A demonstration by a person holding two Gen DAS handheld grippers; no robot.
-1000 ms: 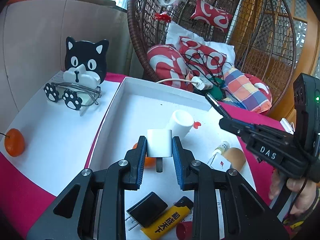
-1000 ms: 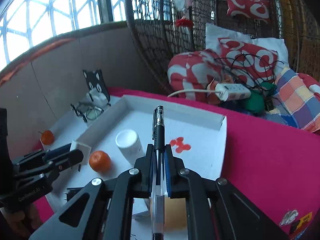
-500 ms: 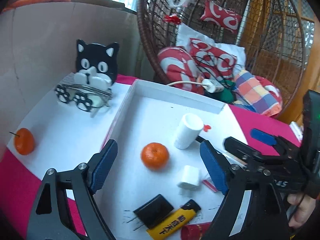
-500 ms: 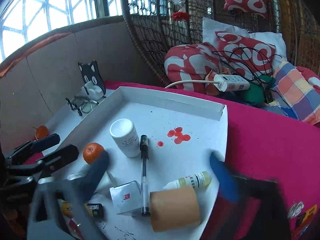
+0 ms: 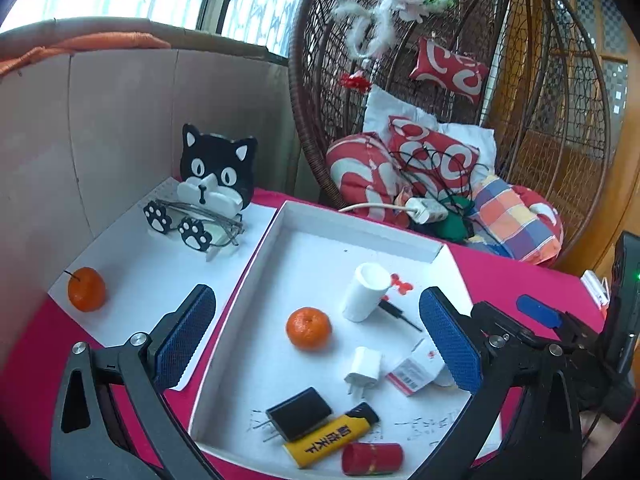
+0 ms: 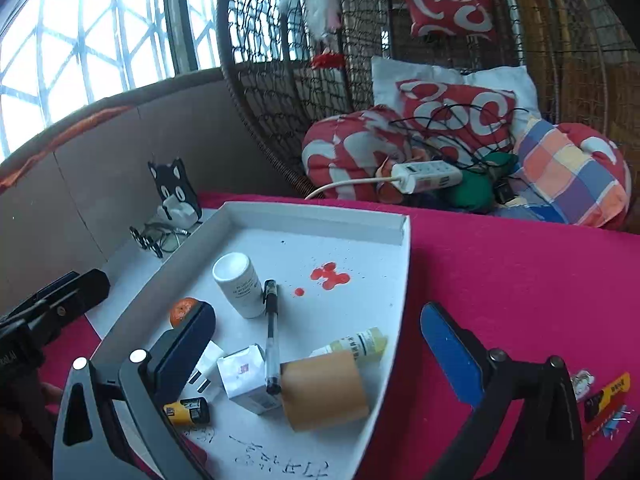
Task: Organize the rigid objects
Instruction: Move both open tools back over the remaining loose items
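1. Two claws hang empty over the white tray (image 5: 360, 220). My left claw (image 5: 314, 294) is opening with nothing between its pads, and my right claw (image 6: 316, 312) stands wide, also bare.
2. Task things lie loose in the tray: a white charger (image 5: 363, 366) just in front of the orange (image 5: 309, 328), and a pen (image 6: 271, 328) with its cap end beside the white bottle (image 5: 366, 292) and its other end over a small box (image 5: 418, 368).
3. I judge the step in hand to be the gap between a drop-off and the next pick, with both claws free to choose.
4. Little is left outside the tray: a second orange (image 5: 86, 289) on the white sheet, and glasses (image 5: 200, 226) at the foot of the cat stand (image 5: 216, 168) (that may well be their proper place).
5. Going for either calls for my left claw to swing out over the tray wall, come down with its pads on both sides of the thing, and close gently.
6. Near my end the tray is crowded: a black plug (image 5: 299, 413), a yellow lighter (image 5: 332, 434), a red cylinder (image 5: 372, 458) and a tape roll (image 6: 324, 390) sit close together, so a fresh arrival is better set down on the open floor near the red stain (image 6: 330, 276).
7. Behind the table, a wicker chair full of cushions is out of play.
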